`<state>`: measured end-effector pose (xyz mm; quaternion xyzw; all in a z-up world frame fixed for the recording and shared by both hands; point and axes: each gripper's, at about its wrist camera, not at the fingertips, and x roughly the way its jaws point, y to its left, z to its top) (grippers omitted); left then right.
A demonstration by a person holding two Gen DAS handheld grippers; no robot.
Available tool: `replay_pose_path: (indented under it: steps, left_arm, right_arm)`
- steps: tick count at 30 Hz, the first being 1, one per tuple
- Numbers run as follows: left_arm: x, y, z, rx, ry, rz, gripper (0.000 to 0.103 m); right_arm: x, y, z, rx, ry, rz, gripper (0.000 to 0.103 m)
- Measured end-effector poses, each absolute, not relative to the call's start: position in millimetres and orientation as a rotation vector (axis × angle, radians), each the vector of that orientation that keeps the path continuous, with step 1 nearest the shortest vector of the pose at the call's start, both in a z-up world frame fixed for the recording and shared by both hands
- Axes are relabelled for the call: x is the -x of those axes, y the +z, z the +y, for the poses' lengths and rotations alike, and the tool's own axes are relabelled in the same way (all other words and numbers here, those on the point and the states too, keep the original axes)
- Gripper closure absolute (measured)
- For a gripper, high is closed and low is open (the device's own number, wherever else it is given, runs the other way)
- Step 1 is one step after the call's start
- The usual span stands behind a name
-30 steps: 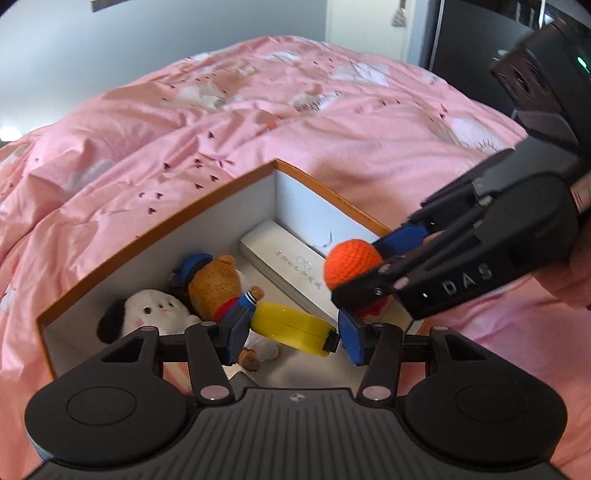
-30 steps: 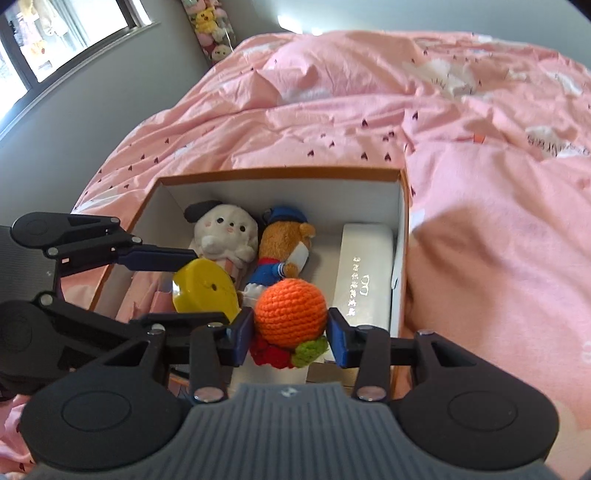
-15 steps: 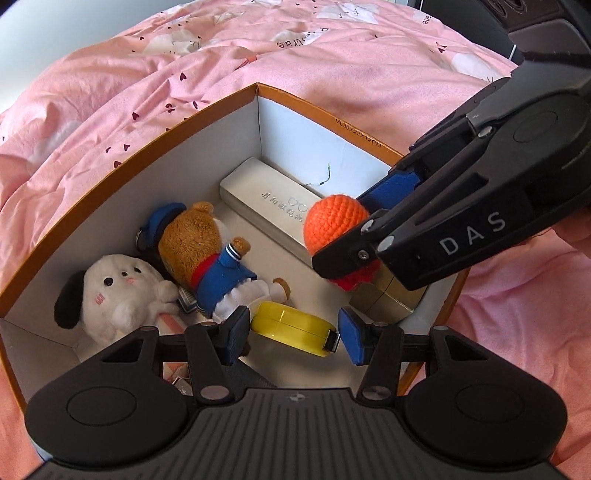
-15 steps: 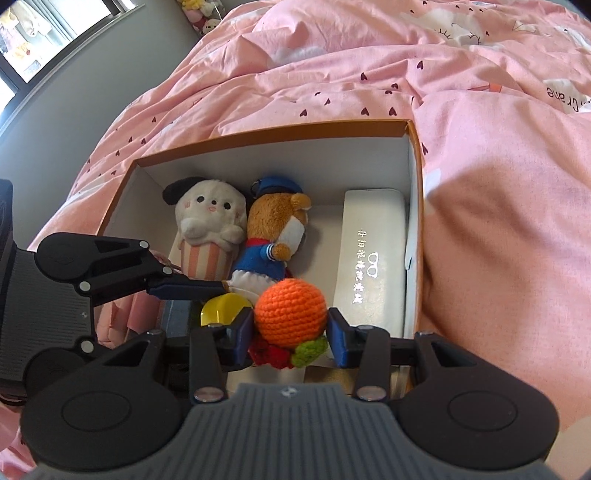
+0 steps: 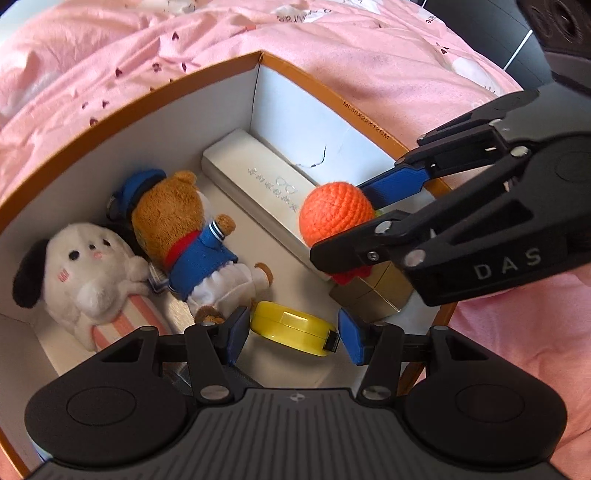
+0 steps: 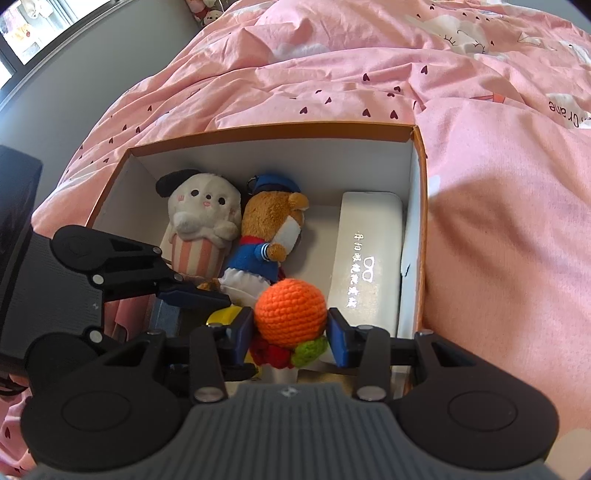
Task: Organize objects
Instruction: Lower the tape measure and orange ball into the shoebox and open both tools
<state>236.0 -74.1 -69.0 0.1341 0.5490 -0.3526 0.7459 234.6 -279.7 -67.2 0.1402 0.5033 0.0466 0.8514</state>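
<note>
An orange-rimmed cardboard box (image 5: 303, 79) (image 6: 258, 131) lies on the pink bed. Inside it are a white dog plush (image 5: 85, 266) (image 6: 201, 218), a brown bear plush in blue (image 5: 184, 240) (image 6: 269, 236), a white glasses case (image 5: 266, 192) (image 6: 369, 254) and a gold box (image 5: 373, 295). My left gripper (image 5: 291, 334) is shut on a yellow tape measure (image 5: 295, 326) low inside the box. My right gripper (image 6: 291, 328) is shut on an orange crocheted ball with red and green trim (image 6: 291, 308) (image 5: 334, 216), held over the gold box and the case.
The pink heart-print duvet (image 6: 369, 66) surrounds the box on all sides. A grey wall and a window (image 6: 40, 33) are at the left. Dark furniture (image 5: 532, 40) stands beyond the bed's right edge.
Both grippers have come down into the box, which now looks larger. The tape measure has dropped close to the box floor, and the orange ball sits lower over the gold box.
</note>
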Motion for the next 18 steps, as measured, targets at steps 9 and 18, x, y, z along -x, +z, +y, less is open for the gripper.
replay_pose_path:
  steps: [9, 18]
  left_arm:
    - [-246, -72, -71, -0.285, -0.819, 1.241, 0.042]
    - [-247, -72, -66, -0.252, -0.826, 1.252, 0.041]
  right_arm:
    - [-235, -66, -280, -0.269, 0.098, 1.071, 0.058]
    - [-236, -68, -277, -0.249, 0.11, 1.086, 0.058]
